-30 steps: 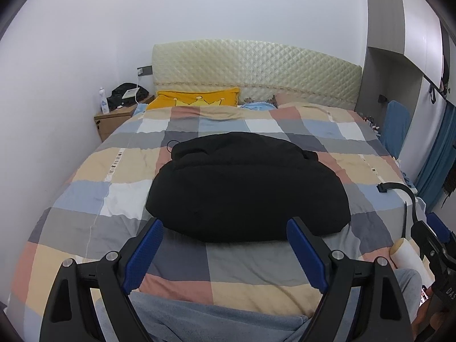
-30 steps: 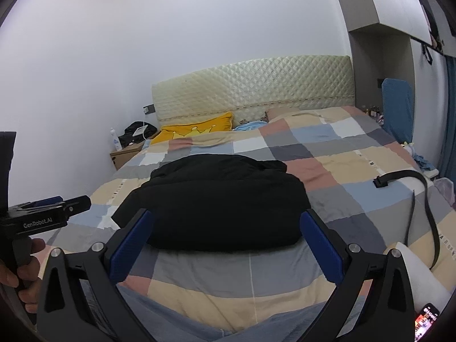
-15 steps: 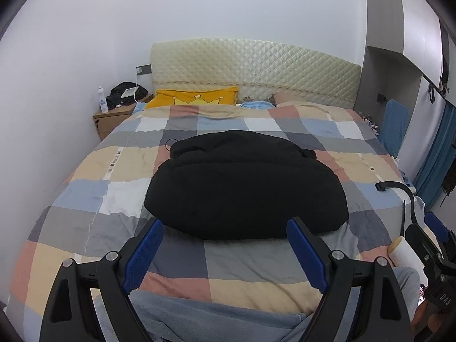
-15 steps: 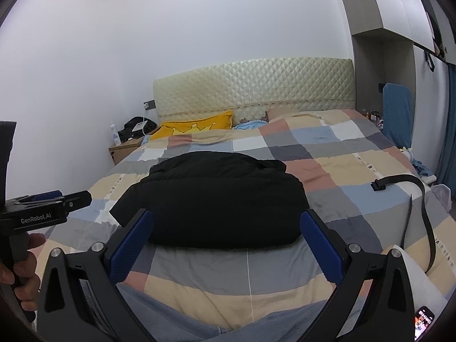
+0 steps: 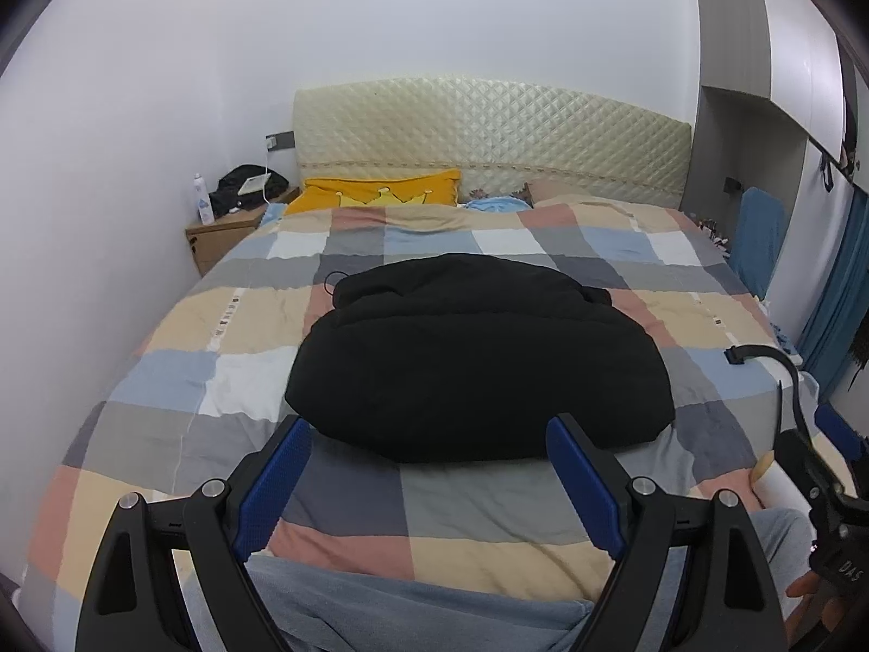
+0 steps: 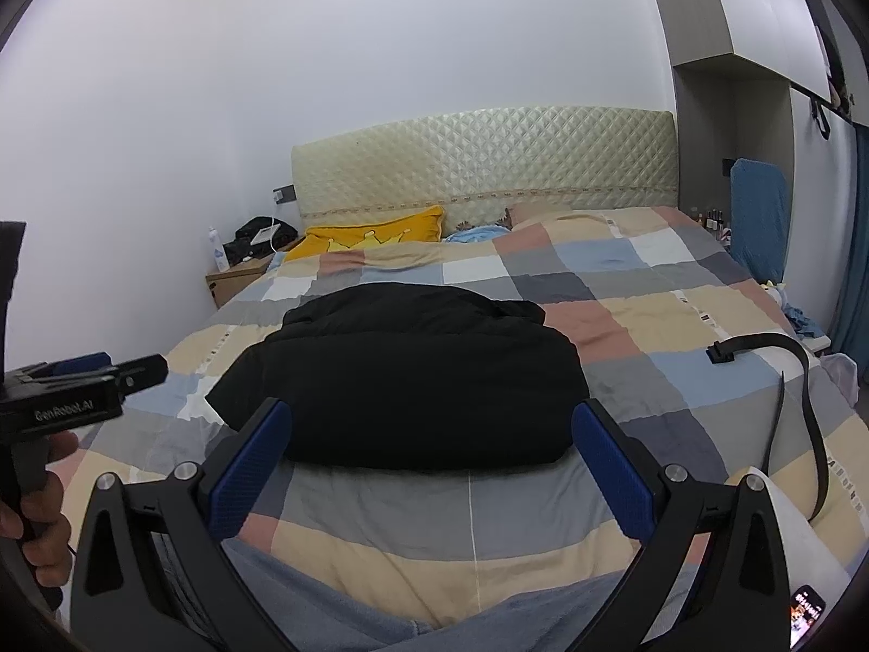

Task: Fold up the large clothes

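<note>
A large black puffy garment [image 5: 478,358] lies folded in a thick bundle in the middle of the checked bed cover [image 5: 217,326]; it also shows in the right wrist view [image 6: 413,380]. My left gripper [image 5: 429,434] is open and empty, held above the bed's near edge, short of the garment. My right gripper [image 6: 429,424] is open and empty too, also just short of the bundle. The left gripper's body [image 6: 70,386] shows at the left of the right wrist view.
A black strap [image 6: 793,380] lies on the bed's right side. A yellow pillow [image 5: 380,193] sits by the quilted headboard [image 5: 489,146]. A wooden nightstand [image 5: 222,233] with a bottle stands at the left. Blue curtains [image 5: 836,315] hang at the right. A phone [image 6: 806,611] lies near me.
Both grippers have drifted back and up slightly; the garment looks a little farther and lower. Nothing was gripped or released.
</note>
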Motion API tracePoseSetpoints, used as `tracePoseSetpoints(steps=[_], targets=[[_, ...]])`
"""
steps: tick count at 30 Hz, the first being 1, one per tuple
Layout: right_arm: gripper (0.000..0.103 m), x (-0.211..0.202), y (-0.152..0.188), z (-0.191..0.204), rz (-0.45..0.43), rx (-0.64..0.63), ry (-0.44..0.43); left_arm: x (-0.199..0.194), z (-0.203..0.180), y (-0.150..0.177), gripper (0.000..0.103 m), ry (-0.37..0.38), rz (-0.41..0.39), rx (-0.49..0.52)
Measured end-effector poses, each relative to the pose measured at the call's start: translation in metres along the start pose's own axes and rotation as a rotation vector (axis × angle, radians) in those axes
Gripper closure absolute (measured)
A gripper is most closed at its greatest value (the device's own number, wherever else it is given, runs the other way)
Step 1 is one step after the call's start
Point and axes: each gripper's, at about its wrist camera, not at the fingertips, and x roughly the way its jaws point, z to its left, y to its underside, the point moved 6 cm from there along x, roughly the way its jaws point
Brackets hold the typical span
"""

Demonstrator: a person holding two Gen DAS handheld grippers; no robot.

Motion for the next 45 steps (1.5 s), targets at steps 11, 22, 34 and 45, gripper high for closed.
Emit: tracePoseSetpoints(steps=[11, 22, 34, 45], targets=[[0.000, 0.000, 0.000, 0.000, -0.005, -0.005, -0.004, -0.004, 0.003, 0.000, 0.015, 0.007, -0.007, -0.014], [0.000, -0.001, 0.001, 0.001, 0.002, -0.010, -0.004, -0.004, 0.004, 0.000, 0.015, 0.015, 0.000, -0.020], [0.000, 0.002, 0.003, 0.001, 0.010, -0.012, 0.005, 0.001, 0.004, 0.003, 0.015, 0.016, 0.019, -0.026], [0.000, 0.006, 0.005, -0.002, 0.023, -0.003, 0.008, 0.004, 0.003, 0.006, 0.015, 0.025, 0.032, -0.023]])
